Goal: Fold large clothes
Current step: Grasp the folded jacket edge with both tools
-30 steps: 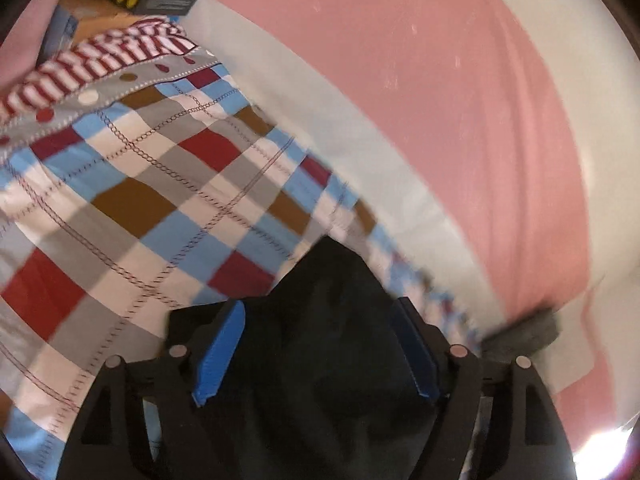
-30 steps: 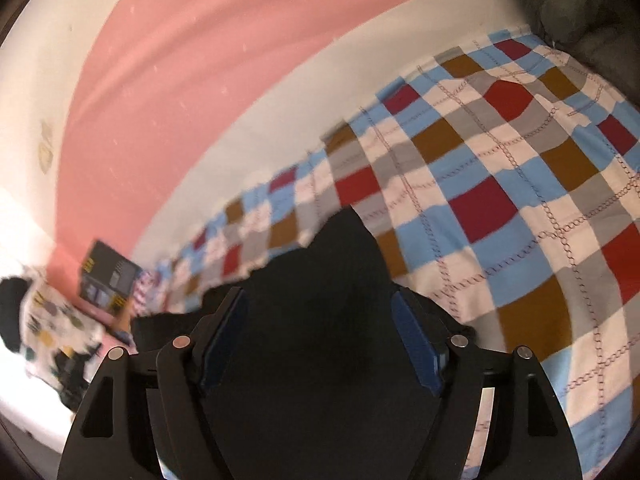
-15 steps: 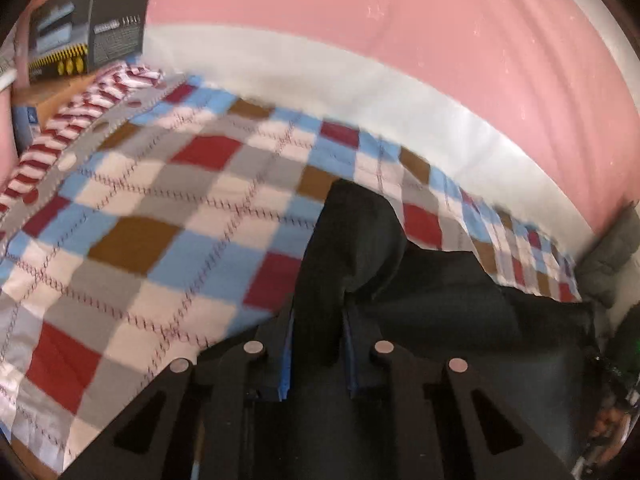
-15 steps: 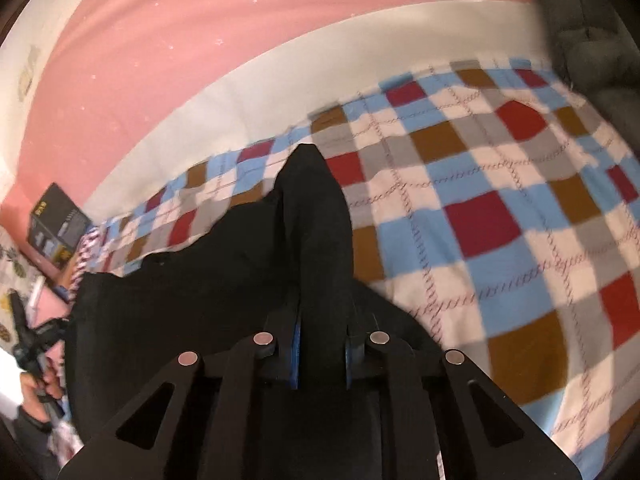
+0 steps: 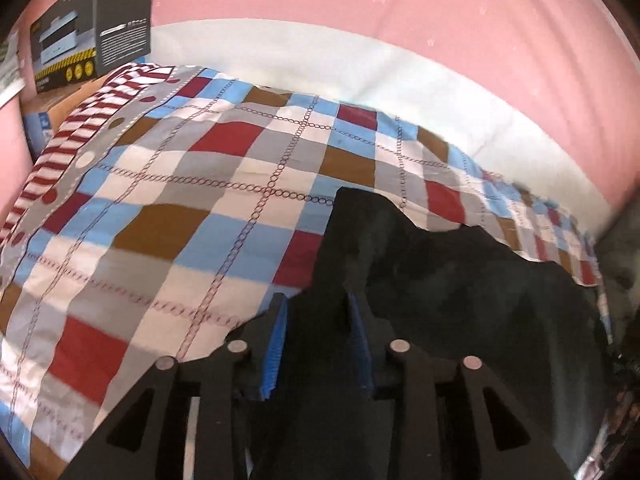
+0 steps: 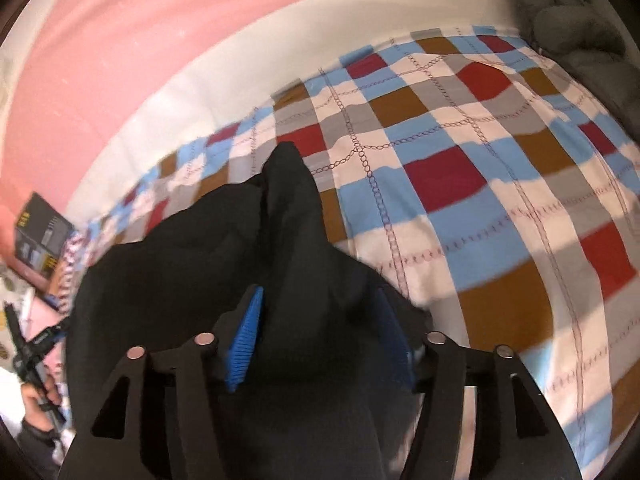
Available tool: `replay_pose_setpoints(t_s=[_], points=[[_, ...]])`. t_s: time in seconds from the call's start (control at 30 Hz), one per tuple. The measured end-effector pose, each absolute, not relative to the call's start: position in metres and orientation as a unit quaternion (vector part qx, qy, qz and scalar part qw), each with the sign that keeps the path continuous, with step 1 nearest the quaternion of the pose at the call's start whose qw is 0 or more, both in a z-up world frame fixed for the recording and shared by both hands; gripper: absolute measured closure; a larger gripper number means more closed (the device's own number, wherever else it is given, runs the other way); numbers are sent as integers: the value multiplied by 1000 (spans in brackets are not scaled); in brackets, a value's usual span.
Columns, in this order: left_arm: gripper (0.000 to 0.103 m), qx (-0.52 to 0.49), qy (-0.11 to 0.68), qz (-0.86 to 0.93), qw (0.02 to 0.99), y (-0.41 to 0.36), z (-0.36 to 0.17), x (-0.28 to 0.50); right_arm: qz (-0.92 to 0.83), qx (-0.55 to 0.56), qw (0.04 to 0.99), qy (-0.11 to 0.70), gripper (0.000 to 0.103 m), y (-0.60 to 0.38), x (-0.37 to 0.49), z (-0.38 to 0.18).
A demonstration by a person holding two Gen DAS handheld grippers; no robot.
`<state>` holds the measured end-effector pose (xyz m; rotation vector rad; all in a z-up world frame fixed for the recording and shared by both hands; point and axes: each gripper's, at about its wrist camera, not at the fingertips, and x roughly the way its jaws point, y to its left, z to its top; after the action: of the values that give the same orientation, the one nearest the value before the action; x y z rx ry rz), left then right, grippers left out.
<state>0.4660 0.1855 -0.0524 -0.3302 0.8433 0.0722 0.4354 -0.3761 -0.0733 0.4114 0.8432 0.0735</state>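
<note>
A large black garment (image 5: 460,280) lies on a checked bedspread (image 5: 180,200). In the left wrist view my left gripper (image 5: 318,304) has its blue pads partly apart, with a raised corner of the garment between them. In the right wrist view the black garment (image 6: 192,264) also lies between my right gripper's (image 6: 320,300) pads, which stand wider apart. The cloth peaks ahead of both grippers and drapes back over them. The garment's lower part is hidden under the grippers.
A dark box (image 5: 92,24) stands at the bed's far left by a red-striped pillow (image 5: 80,120). A grey quilted cushion (image 6: 572,28) sits at the far right corner. A pink and white wall (image 5: 400,40) runs behind the bed. The left hand and its gripper show at the right wrist view's left edge (image 6: 36,364).
Both grippers closed on the black garment half a second ago; now both stand partly open again, the right wider. The views have tilted down toward the bed.
</note>
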Motion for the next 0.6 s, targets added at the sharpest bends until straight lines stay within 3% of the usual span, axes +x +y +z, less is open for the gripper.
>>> replay_pose_setpoints(t_s=[0.2,0.37,0.6], points=[[38,-215,389,-1,896,210,-57,376,73,242,873,417,28,-384,372,-89],[38,-248,430,4,868,222,-97,338,74,272,857,433,22,-391,341,-123],[27,-299,425,-44,853,210,-120,329,75,320,844,425,15,-402,330,-142]])
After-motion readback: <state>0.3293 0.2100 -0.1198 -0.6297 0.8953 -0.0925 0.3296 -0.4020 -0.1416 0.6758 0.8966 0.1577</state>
